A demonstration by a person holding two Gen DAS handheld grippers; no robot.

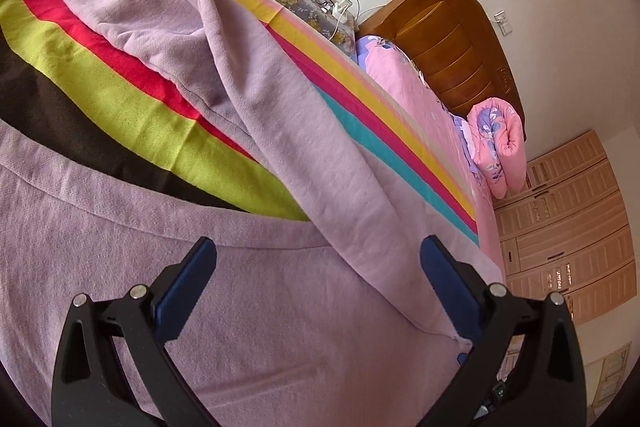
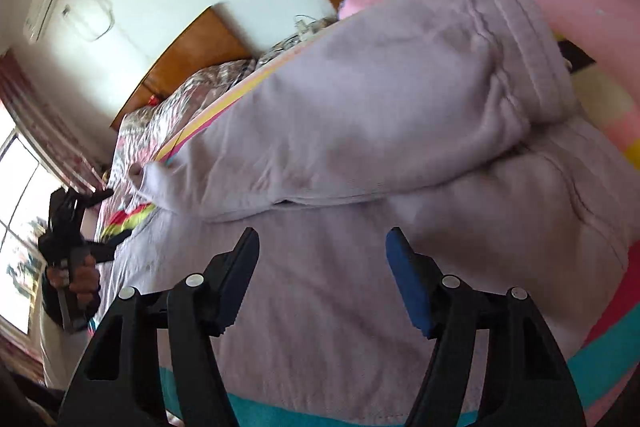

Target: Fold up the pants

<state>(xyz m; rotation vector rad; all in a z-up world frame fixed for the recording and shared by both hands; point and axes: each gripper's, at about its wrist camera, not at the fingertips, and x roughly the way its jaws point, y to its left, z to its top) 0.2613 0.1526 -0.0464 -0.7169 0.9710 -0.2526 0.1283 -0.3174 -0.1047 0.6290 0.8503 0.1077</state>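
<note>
- While the lilac pants (image 1: 256,75) lie spread on the striped blanket (image 1: 120,99), one leg is already laid across the other, and its cuff ends just beside the left gripper (image 1: 318,259).
- Both tools are empty: the left gripper's fingers stand wide apart over the fabric, and the right gripper (image 2: 322,251) likewise has its fingers parted, hovering above the lower leg with nothing between them.
- From the right wrist view, the folded-over leg (image 2: 360,99) bulges and puckers near the waistband (image 2: 532,39), so the layers look poorly matched; a further fold on top would likely lock those wrinkles in.
- If only the top layer is pinched, the leg beneath may stay behind and the fold would come apart.
- Knit cloth this soft probably sags between two grip points, so a lift from one side alone could drag the stack askew.
- A low pinch could also catch the blanket and pull it up with the pants.
- The right view is motion-blurred, so exact contact with the cloth cannot be told.
</note>
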